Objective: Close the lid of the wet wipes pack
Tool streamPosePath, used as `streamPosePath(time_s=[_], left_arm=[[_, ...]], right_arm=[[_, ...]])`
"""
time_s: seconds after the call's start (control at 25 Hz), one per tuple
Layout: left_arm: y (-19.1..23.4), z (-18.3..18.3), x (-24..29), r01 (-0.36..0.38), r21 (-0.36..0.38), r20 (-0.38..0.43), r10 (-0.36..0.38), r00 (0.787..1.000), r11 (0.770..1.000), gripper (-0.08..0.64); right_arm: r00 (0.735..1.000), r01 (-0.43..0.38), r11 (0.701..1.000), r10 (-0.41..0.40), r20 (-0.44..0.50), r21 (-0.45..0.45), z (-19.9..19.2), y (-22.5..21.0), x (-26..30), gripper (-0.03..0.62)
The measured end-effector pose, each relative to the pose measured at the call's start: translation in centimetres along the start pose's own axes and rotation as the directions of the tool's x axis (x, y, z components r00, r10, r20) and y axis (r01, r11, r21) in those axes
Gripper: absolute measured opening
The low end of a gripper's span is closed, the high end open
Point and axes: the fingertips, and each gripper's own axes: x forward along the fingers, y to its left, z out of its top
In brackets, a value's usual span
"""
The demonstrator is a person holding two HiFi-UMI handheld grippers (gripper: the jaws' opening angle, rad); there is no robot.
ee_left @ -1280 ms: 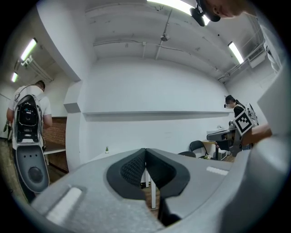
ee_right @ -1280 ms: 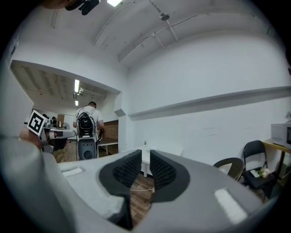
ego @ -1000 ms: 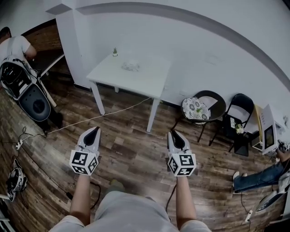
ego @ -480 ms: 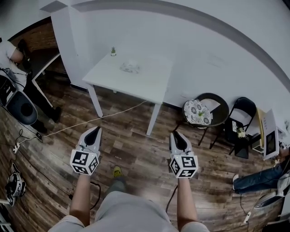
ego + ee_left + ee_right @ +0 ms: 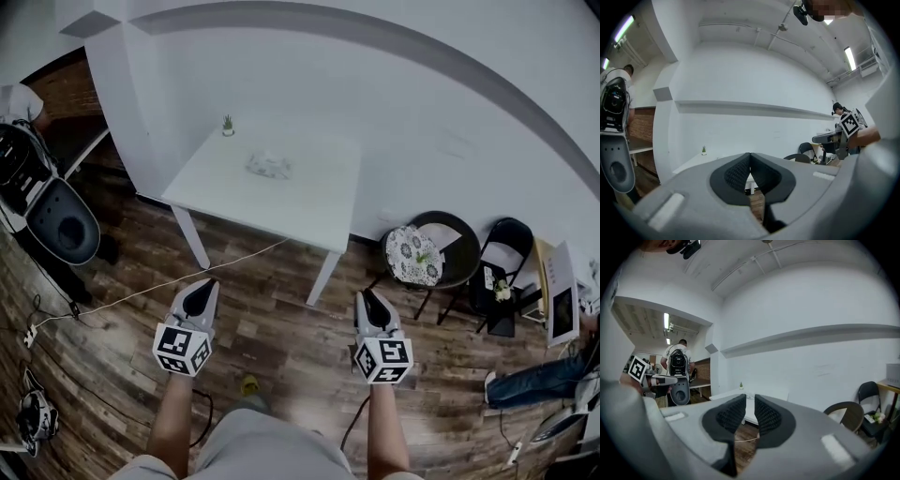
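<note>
The wet wipes pack (image 5: 269, 166) lies as a small pale packet on the white table (image 5: 309, 202), toward its far side; its lid is too small to make out. Both grippers hang over the wooden floor, well short of the table. My left gripper (image 5: 202, 289) points at the table's near left leg, and in the left gripper view (image 5: 750, 161) its pads meet at the tip with nothing in them. My right gripper (image 5: 366, 298) is level with it; in the right gripper view (image 5: 750, 404) a narrow slit shows between its pads, nothing held.
A small potted plant (image 5: 227, 125) stands at the table's far left corner. A round chair with a patterned cushion (image 5: 417, 248) and a black folding chair (image 5: 502, 253) are to the right. A person with a backpack rig (image 5: 42, 187) stands left. A white cable (image 5: 141, 291) crosses the floor.
The view has moved toward the table, which now looks larger and nearer. Both grippers keep their pose in front of me. The person at the left has shifted position.
</note>
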Motion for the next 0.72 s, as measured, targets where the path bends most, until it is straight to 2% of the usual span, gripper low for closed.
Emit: streamPosePath(time_s=[0.4, 0.72], left_arm=[[9.9, 1.2, 6.4, 0.036, 0.003, 0.018, -0.036, 0.999, 0.999, 0.006], [12.7, 0.3, 10.1, 0.07, -0.01, 0.011, -0.07, 0.997, 0.997, 0.006]], right_arm=[[0.999, 0.027, 1.0, -0.027, 0.022, -0.014, 2.7, 3.2, 10.6, 0.06], [1.0, 0.029, 0.999, -0.029, 0.008, -0.018, 3.1, 3.8, 15.6, 0.06]])
